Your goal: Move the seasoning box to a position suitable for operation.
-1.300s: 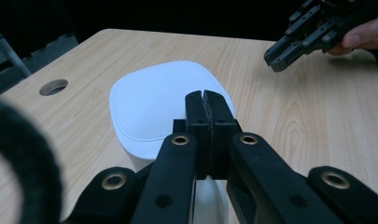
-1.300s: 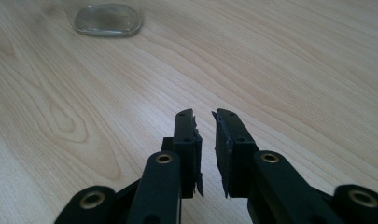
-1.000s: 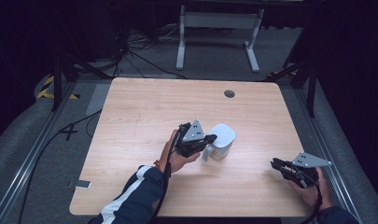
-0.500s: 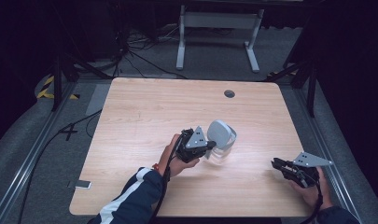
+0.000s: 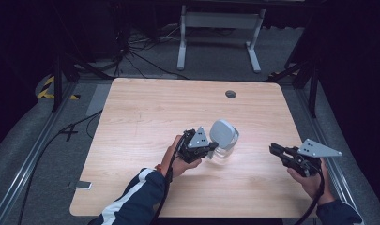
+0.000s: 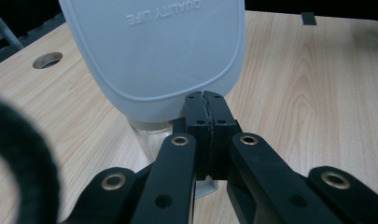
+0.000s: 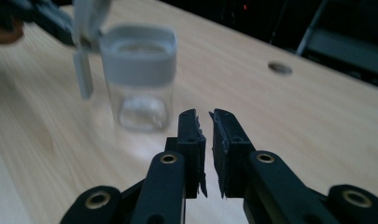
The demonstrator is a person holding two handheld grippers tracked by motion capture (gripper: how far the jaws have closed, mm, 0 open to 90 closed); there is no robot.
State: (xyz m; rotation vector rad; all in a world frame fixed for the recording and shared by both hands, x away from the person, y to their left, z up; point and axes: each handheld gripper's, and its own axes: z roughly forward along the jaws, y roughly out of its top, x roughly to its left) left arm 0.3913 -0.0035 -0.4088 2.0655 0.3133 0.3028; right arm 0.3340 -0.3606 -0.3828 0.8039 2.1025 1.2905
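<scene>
A small clear jar with a grey collar stands at the middle of the wooden table. Its grey lid is tipped up on edge above the jar's left side. My left gripper is shut on the lid's lower edge, and in the left gripper view the jaws meet right under the lid, with the glass below. My right gripper hovers near the table's right edge, pointing at the jar. Its jaws are almost together with nothing between them.
A round cable hole sits at the table's far middle. A white metal stand and cables lie on the floor behind the table. A small flat device lies on the floor at the left.
The lid has swung up from lying flat on the jar to standing tilted on edge, held by my left gripper, which shifted slightly nearer. The right gripper has stayed put.
</scene>
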